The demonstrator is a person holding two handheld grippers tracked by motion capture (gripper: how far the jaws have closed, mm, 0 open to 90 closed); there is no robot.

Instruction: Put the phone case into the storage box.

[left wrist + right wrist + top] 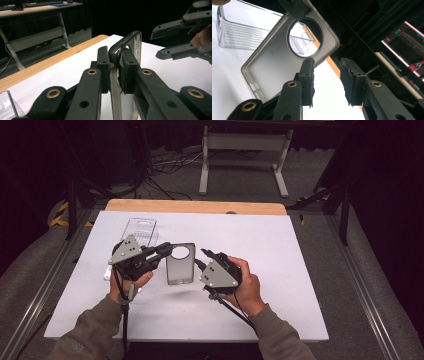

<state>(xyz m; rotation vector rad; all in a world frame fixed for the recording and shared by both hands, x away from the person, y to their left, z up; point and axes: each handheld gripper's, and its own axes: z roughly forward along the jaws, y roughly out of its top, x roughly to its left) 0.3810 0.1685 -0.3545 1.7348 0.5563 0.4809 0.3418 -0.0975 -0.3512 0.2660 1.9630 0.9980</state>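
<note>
Clear ribbed plastic tray (139, 231) near the table's (280, 250) far-left corner, contents hard to make out through its see-through walls. Smoky translucent phone case (180, 265) with a round camera hole, lifted above the table's middle. Left gripper (161, 251) clamped tight on the case's top rim, pads pinching the edge (125, 53) from both sides. Right gripper (204, 254) just beside the case's right edge, jaws parted with nothing between them; fingers (308, 75) close to the rim (287, 50) without pressing it. Tray (242, 35) seen partly through the camera hole from the right gripper view. Case's lower end cut off in the left gripper view.
</note>
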